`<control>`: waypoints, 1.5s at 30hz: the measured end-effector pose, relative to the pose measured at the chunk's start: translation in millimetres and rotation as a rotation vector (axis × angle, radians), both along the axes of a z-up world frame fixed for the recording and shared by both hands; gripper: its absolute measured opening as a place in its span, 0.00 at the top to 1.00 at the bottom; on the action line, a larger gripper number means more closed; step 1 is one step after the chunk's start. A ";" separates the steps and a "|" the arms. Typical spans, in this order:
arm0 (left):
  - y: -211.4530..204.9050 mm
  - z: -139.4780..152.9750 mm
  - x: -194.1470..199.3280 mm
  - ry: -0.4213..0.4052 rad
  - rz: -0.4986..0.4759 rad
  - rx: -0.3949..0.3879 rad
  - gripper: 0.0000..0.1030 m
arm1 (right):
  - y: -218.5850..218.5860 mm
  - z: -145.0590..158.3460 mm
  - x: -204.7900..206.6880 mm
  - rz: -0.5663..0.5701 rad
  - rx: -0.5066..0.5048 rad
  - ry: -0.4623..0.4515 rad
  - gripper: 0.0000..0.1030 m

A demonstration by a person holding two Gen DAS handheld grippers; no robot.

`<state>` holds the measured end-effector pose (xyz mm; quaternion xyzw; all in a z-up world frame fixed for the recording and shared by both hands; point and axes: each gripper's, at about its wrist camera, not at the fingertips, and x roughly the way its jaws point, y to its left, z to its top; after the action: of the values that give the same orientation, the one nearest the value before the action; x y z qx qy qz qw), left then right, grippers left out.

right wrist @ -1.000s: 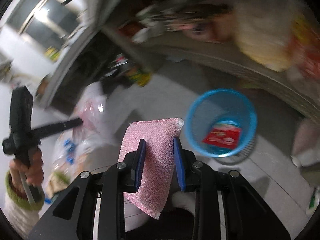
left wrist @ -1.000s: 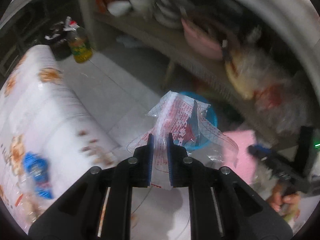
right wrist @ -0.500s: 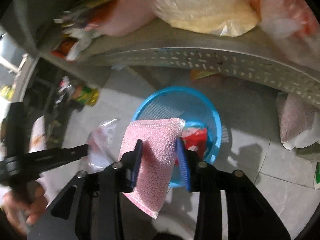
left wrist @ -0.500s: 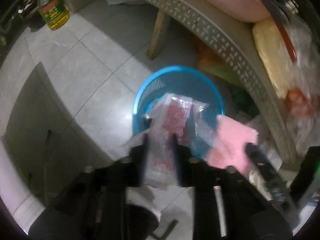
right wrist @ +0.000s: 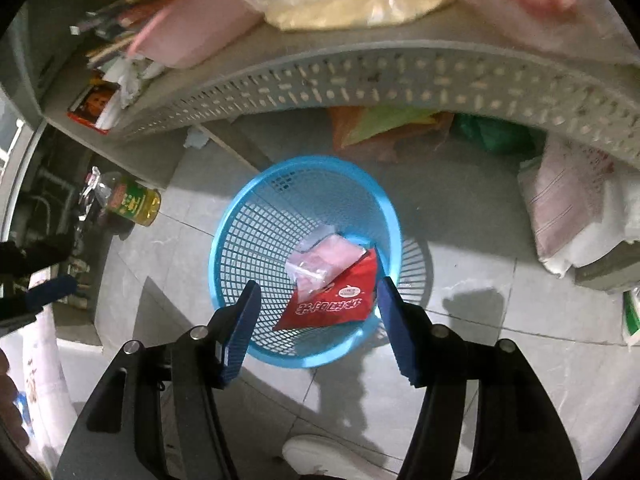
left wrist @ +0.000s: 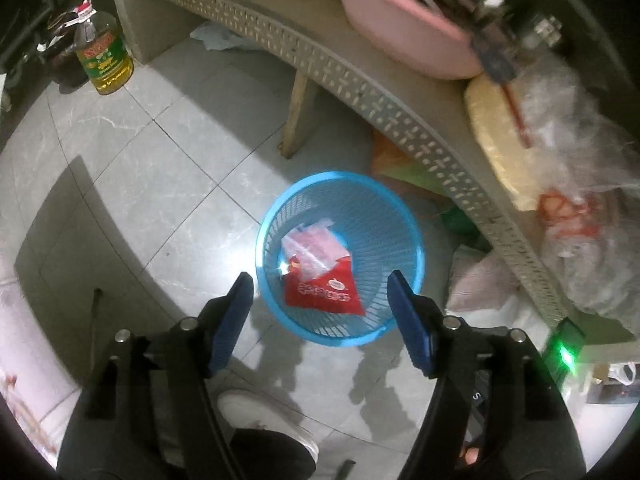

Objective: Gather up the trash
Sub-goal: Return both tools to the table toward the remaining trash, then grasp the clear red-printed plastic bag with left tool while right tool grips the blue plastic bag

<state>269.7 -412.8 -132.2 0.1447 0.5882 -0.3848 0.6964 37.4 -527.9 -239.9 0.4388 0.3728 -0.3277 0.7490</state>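
Trash lies at the bottom of a blue mesh basket (left wrist: 276, 216) standing on the grey tiled floor (left wrist: 168, 168) just in front of a perforated grey shelf (right wrist: 360, 80): a red snack wrapper (right wrist: 332, 304) with white lettering, and on top of it a pale pink piece (right wrist: 332, 256) together with what looks like a crumpled clear plastic bag (left wrist: 308, 248), though the two blur into each other. Both grippers hang over the basket, pointing steeply down. The left gripper (left wrist: 320, 292) has its blue fingers (left wrist: 234, 320) spread wide, having just been opening, with nothing between them. The right gripper (right wrist: 318, 304) has likewise just been opening; its fingers (right wrist: 396, 332) stand well apart and empty, the basket's near rim showing between them.
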 end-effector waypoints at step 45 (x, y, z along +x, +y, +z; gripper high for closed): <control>566.6 119.3 52.8 0.213 0.886 -0.147 0.12 | 291.1 214.7 163.5 0.951 0.097 -0.247 0.28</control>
<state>322.5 153.8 -13.0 -0.2108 0.6326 -0.1035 0.7380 200.9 -236.8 -25.3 0.2903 0.4551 0.1226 0.8328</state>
